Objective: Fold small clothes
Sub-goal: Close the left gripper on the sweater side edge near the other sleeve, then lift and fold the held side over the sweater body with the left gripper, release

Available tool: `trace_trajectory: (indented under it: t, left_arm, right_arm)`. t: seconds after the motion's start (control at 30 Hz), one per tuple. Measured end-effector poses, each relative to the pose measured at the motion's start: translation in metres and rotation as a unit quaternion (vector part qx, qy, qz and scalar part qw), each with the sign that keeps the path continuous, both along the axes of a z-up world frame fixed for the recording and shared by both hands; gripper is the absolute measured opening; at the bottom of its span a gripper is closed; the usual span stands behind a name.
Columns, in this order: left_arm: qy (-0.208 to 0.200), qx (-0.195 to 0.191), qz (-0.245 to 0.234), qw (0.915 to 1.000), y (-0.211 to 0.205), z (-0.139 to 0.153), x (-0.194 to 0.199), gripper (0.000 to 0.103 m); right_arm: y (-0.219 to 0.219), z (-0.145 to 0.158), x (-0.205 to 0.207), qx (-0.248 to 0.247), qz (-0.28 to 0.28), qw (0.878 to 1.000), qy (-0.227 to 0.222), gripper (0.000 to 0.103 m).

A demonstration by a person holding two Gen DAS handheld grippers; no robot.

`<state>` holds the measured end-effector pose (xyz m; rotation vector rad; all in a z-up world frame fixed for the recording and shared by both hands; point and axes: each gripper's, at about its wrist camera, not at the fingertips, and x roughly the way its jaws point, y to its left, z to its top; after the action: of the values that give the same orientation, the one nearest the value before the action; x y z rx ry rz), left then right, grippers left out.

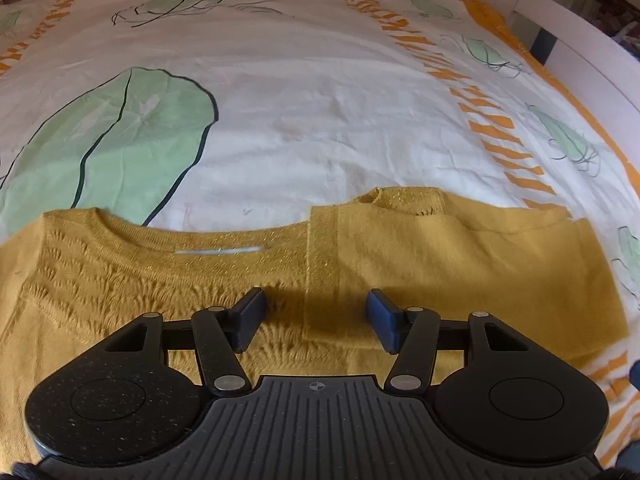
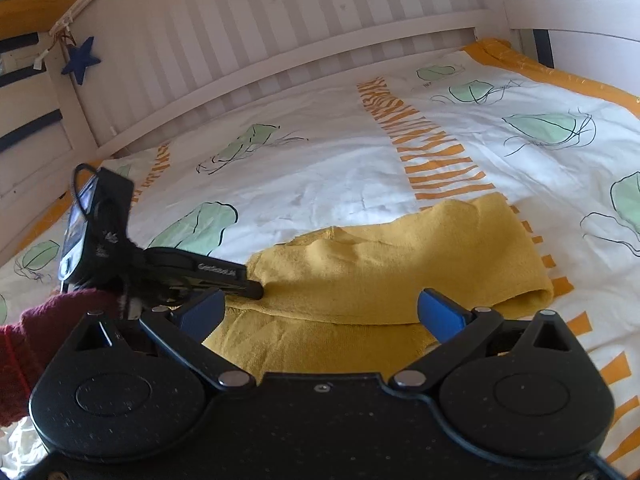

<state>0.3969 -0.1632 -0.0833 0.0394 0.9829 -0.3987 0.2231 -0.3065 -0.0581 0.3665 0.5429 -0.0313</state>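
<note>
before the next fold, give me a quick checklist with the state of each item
1. Left gripper open over the yellow knit top: ok.
2. Right gripper open, nothing between its fingers: ok.
3. Right side of the top already folded inward, sleeve lying over the body: ok.
4. Left side folded: not ok, it lies flat, unfolded.
5. Neckline flat on the bedspread: ok.
6. Folded edge smooth: not ok, it bulges and looks rumpled.
</note>
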Motion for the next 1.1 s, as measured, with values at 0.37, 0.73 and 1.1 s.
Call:
trace_trajectory:
  t: [0.37,0.73,1.1]
  left_arm:
    - [-0.068,-0.038,0.008,0.9969,0.024,0.053,-0.031,0.005]
    - [-0.117,-0.009,0.081,0.9898,0.117,0.082,-0.040,0.005]
    - [-0.052,0.022,0.152,0.9867,0.168,0.022,-0.026,0.005]
  right_arm:
    - [0.006,-0.007,0.003,-0.009,0.006,1.000,0.020,0.102]
    - [0.016,-0.012,0.005,-0.013,0.025,0.999,0.037,0.102]
    - [0.032,-0.030,0.013,-0.039,0.053,0.994,0.089,0.102]
